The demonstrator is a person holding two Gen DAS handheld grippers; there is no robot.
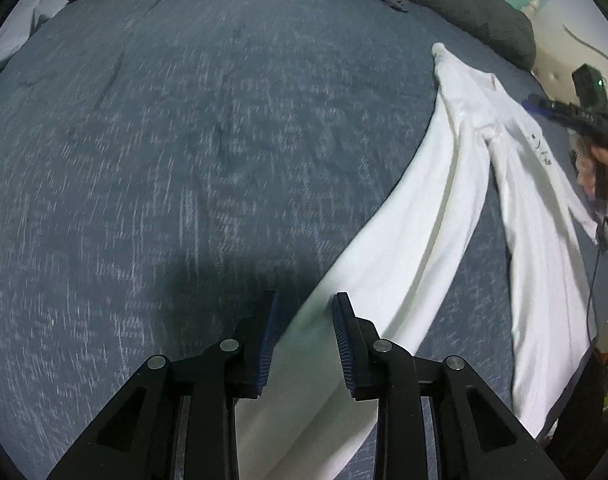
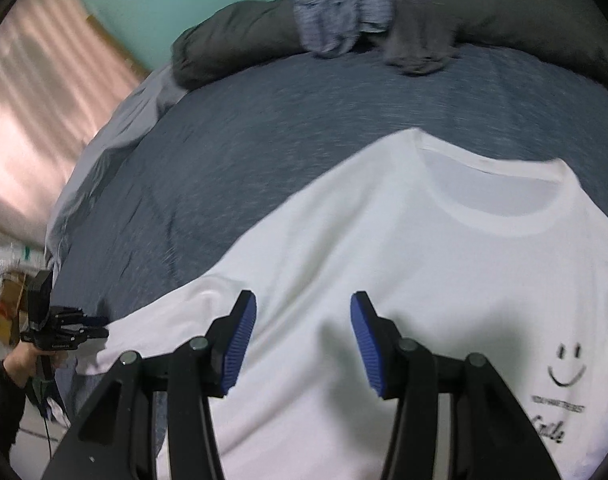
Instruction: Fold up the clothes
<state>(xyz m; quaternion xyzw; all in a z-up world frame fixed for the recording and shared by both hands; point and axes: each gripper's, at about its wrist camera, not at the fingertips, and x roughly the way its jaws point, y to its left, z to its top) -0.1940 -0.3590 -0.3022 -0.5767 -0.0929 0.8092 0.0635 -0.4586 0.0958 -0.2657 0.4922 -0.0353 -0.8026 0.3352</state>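
A white T-shirt (image 2: 384, 240) with a small smiley print (image 2: 566, 368) lies spread on the bed, collar (image 2: 496, 200) toward the pillows. My right gripper (image 2: 304, 298) hovers over its chest, open, with nothing between the fingers. In the left wrist view the shirt (image 1: 424, 240) is rumpled into long folds. My left gripper (image 1: 306, 300) stands open over one edge of it, and the pads do not press the cloth. Each gripper also shows in the other's view: the left gripper (image 2: 100, 326) sits by a sleeve end, and the right gripper (image 1: 534, 104) is near the shirt's far side.
The bed has a blue-grey cover (image 1: 184, 140). Dark grey pillows (image 2: 232, 44) and a heap of other clothes (image 2: 344, 20) lie along its far end. A pink curtain (image 2: 32, 80) and boxes on the floor (image 2: 8, 304) are past the left edge.
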